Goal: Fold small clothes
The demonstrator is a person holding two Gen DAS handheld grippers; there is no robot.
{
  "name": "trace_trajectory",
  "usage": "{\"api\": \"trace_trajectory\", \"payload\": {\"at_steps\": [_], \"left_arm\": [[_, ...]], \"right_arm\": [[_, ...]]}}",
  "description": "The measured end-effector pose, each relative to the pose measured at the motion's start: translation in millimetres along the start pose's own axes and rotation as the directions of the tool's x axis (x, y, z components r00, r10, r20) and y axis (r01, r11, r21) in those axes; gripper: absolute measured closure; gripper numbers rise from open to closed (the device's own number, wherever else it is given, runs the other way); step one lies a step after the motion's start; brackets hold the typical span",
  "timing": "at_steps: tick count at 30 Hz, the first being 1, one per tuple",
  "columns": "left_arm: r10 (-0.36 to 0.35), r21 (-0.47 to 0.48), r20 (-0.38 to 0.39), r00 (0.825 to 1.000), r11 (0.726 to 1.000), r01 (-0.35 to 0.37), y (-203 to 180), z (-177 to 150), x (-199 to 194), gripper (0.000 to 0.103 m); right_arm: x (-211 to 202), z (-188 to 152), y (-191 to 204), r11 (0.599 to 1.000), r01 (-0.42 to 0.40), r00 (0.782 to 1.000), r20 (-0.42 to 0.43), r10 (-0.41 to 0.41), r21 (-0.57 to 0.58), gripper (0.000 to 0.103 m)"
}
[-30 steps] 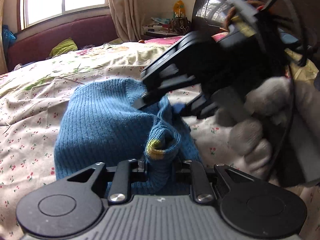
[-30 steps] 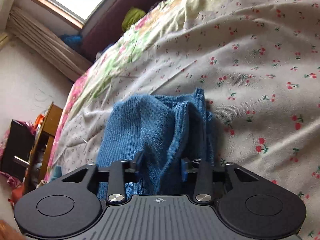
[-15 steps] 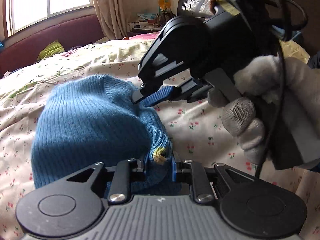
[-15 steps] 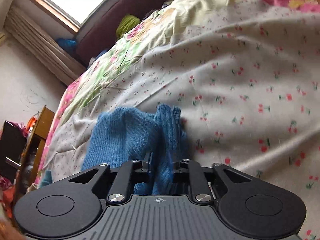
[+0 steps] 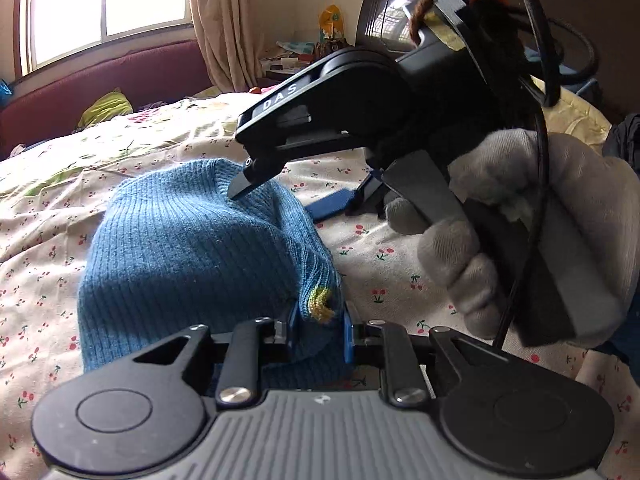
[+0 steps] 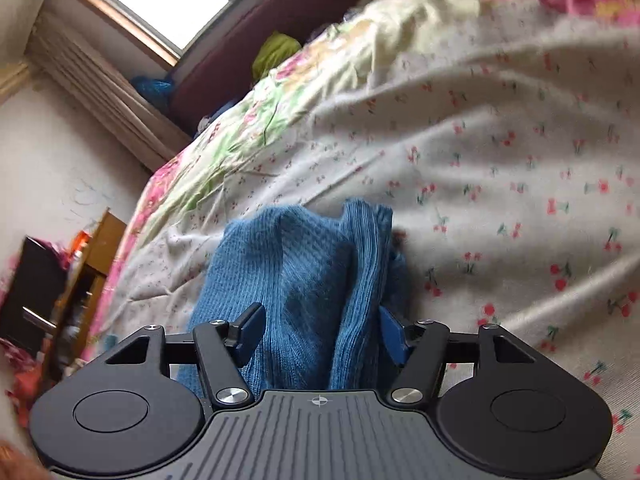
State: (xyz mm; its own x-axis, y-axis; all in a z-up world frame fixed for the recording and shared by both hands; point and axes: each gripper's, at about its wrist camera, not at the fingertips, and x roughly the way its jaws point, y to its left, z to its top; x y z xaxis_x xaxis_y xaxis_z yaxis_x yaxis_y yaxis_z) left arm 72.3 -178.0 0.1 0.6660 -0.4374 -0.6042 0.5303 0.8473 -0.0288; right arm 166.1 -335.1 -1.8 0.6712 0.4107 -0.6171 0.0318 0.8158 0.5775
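Observation:
A blue ribbed knit garment (image 5: pixel 188 248) lies bunched on the cherry-print bedsheet (image 5: pixel 384 276). My left gripper (image 5: pixel 318 322) is shut on its near edge, where a yellow-green trim (image 5: pixel 320 306) shows between the pads. In the left wrist view a gloved hand (image 5: pixel 520 232) holds my right gripper (image 5: pixel 280 204) over the garment's far fold. Its jaws are opening: one fingertip (image 5: pixel 240 191) touches the knit and the other hangs over the sheet. In the right wrist view the knit garment (image 6: pixel 304 272) rises as a ridge between the spread jaws of the right gripper (image 6: pixel 320 322).
The flowered bedsheet (image 6: pixel 500 160) spreads around the garment. A dark red bench (image 5: pixel 104 84) under the window holds a yellow-green cloth (image 5: pixel 106 106). A cluttered bedside table (image 5: pixel 296 56) and dark headboard (image 5: pixel 600 20) stand behind. A wooden cabinet (image 6: pixel 86 264) stands beside the bed.
The right gripper pinched the far fold, then spread its jaws and let it go. The left gripper kept its grip on the trimmed edge, and the garment now sits more bunched.

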Motion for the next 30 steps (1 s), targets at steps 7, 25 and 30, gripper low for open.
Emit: {"api": "trace_trajectory", "payload": {"at_steps": [7, 25, 30], "left_arm": [[-0.006, -0.027, 0.009, 1.000, 1.000, 0.006, 1, -4, -7, 0.072], [-0.096, -0.011, 0.071, 0.993, 0.995, 0.097, -4, 11, -22, 0.073], [-0.097, 0.002, -0.065, 0.993, 0.995, 0.097, -5, -6, 3, 0.073]], "right_arm": [[-4, -11, 9, 0.997, -0.062, 0.997, -0.043, 0.060, -0.042, 0.041], [-22, 14, -2, 0.994, -0.104, 0.993, 0.065, 0.102, 0.033, 0.087], [11, 3, -21, 0.999, 0.026, 0.999, -0.044, -0.025, 0.022, 0.078]]}}
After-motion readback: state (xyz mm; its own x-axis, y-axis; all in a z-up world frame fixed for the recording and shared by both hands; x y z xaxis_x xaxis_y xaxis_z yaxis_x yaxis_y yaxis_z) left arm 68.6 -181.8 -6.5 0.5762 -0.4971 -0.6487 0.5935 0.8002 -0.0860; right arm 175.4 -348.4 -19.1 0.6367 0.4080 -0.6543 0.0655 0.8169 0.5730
